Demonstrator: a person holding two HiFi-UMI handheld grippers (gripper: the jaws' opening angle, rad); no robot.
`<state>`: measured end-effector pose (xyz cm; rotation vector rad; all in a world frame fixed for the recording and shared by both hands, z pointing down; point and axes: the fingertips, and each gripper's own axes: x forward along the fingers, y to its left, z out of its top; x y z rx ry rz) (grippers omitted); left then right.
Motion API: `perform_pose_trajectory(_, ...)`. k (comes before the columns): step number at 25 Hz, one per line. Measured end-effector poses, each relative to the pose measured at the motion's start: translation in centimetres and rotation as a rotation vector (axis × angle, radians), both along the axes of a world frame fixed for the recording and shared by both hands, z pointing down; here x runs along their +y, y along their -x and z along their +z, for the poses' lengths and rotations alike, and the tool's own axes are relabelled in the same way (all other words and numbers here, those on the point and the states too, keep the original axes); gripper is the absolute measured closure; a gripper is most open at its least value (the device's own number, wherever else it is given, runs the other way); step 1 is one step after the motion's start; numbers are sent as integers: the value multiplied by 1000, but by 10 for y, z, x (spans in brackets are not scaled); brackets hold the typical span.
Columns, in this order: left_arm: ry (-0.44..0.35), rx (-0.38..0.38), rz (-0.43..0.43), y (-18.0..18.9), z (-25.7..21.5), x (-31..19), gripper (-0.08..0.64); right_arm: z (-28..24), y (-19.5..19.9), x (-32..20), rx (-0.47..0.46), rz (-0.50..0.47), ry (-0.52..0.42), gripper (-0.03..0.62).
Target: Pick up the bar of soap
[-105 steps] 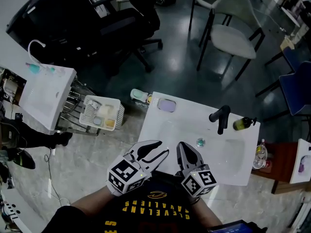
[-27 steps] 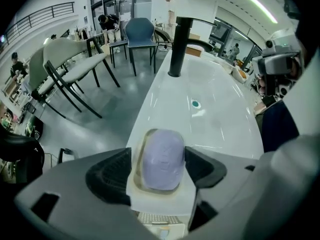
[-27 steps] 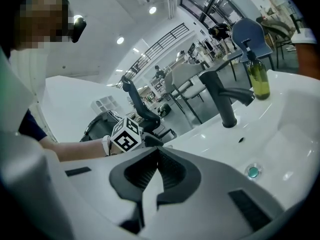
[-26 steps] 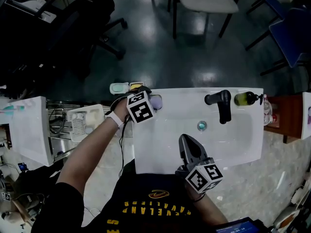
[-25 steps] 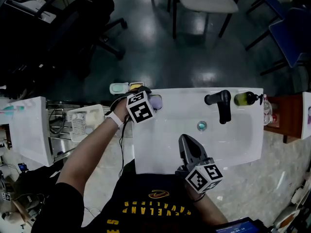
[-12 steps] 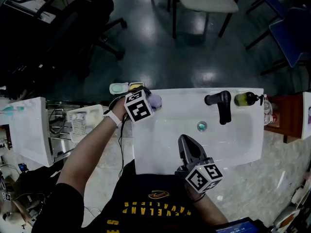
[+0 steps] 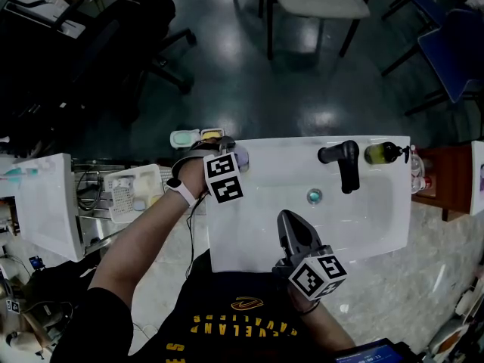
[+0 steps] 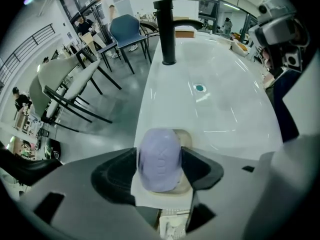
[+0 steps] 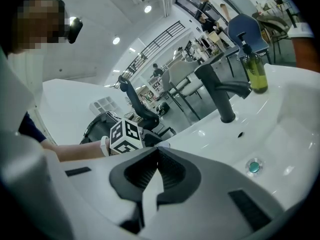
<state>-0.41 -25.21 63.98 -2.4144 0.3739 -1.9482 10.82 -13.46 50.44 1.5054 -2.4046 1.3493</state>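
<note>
The purple bar of soap [image 8: 159, 149] lies on a beige dish [image 8: 187, 138] at the sink's back left corner, and a sliver of it [image 7: 243, 157] shows in the head view. My left gripper [image 8: 160, 166] points steeply down over it. Its jaws have just been closing, and both pads now press the soap's sides. In the head view its marker cube hides most of the left gripper [image 7: 229, 153]. My right gripper [image 7: 288, 218] hovers at the sink's near edge, jaws shut with nothing between them, as the right gripper view [image 9: 156, 151] shows.
White sink [image 7: 378, 225] with a black faucet [image 7: 346, 161], teal drain [image 7: 314, 197] and green bottle [image 7: 382, 153] at the back right. A basket [image 7: 132, 191] of items stands on the left. Another soap dish [image 7: 185, 137] sits behind the sink. Chairs stand beyond.
The left arm reached from my body to the soap corner. In the last second its marker cube rolled and shifted slightly toward me. The right gripper has stayed put.
</note>
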Motion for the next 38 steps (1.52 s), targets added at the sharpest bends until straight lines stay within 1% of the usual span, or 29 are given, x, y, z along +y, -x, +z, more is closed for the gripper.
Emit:
perform_pose_trajectory(8,-75,-22,-24,0,-4,-1,270,-5,-2,-2,-1,7,-10,581)
perform_pose_trajectory(16,-54,-18,-36,0,0,0,281,-6,-2,1,4,1,-20,581)
perform_pose_trajectory(25,-55,-18,-27,-3,2,-1,285,-8,-6,4,3,4,-30,581)
perform_pose_trajectory(34,-54,41,-45,3,-1,-1,291,-11,-9,16,9,14,-37,581)
perform_pose_trajectory(38,-67,73,-74,4,-9,-4,291,-12,-8,22,13,12,-40,581)
